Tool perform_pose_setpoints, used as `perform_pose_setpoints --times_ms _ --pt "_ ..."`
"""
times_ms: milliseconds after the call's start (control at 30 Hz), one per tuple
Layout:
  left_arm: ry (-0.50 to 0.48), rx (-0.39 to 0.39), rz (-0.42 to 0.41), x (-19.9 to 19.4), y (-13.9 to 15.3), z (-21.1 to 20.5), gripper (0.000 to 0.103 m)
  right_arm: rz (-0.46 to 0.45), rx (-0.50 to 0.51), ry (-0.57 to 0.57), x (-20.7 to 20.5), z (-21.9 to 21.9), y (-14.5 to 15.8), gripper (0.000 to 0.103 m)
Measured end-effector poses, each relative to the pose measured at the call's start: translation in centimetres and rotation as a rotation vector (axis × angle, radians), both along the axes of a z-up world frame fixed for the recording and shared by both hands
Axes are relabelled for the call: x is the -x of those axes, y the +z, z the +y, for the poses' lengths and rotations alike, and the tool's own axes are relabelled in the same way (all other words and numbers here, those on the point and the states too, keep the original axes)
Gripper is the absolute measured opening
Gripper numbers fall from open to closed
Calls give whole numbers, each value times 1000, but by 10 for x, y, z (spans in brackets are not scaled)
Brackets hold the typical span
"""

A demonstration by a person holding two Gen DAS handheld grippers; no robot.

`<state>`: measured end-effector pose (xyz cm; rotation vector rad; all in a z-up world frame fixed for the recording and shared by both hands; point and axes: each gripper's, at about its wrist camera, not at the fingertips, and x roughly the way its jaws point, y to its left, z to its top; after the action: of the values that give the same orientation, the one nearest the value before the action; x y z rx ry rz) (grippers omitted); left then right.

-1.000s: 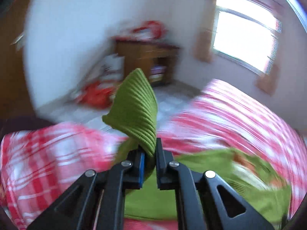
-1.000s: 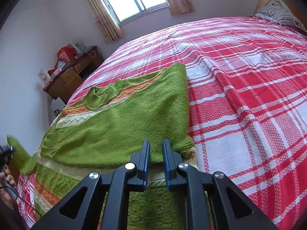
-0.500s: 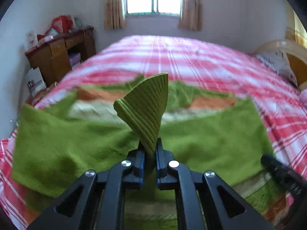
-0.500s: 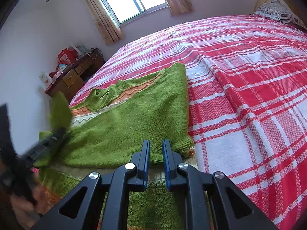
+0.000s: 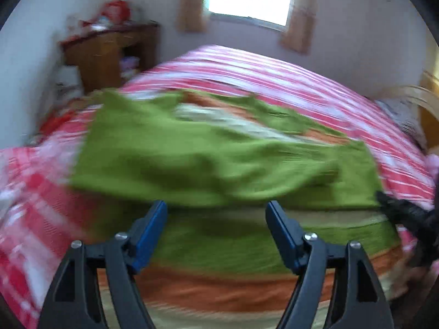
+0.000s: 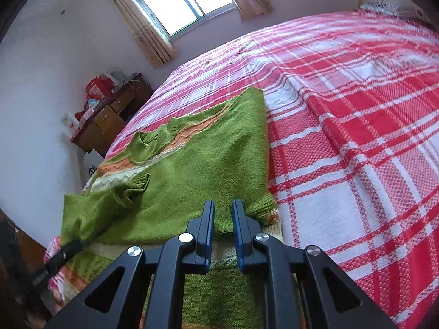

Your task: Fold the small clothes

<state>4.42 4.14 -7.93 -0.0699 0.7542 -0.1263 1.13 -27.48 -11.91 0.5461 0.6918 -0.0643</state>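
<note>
A green knitted sweater with orange and cream stripes lies flat on the bed, its side parts folded in over the body. My left gripper hovers over its near half with jaws opening wide and nothing between them. The ribbed sleeve cuff lies crumpled on the sweater's left part, free of the fingers. One left finger shows at the sweater's left edge. My right gripper sits over the lower folded part, jaws almost together with a narrow slit. I cannot tell whether any cloth is pinched there.
The bed has a red-and-white plaid cover that stretches far to the right. A wooden desk with red bags stands by the wall beyond the bed's left side. A pillow lies at the far right.
The left gripper swung the sleeve from off the bed's side over the sweater, dropped lower, then opened and let the cuff go. The right gripper stayed put.
</note>
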Motion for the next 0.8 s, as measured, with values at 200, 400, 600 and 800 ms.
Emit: perform_pose_setpoints --times_ms 200,400,600,800 --pt "94 38 -82 28 -22 38 81 -5 -70 54 -12 36 36 33" --pt "57 4 -67 27 -24 23 99 -8 90 183 -55 112 40 80" --pt "44 46 -72 22 -22 29 101 94 325 215 -91 155 11 28" --pt "38 74 -72 20 -23 33 103 11 459 302 -97 179 55 14"
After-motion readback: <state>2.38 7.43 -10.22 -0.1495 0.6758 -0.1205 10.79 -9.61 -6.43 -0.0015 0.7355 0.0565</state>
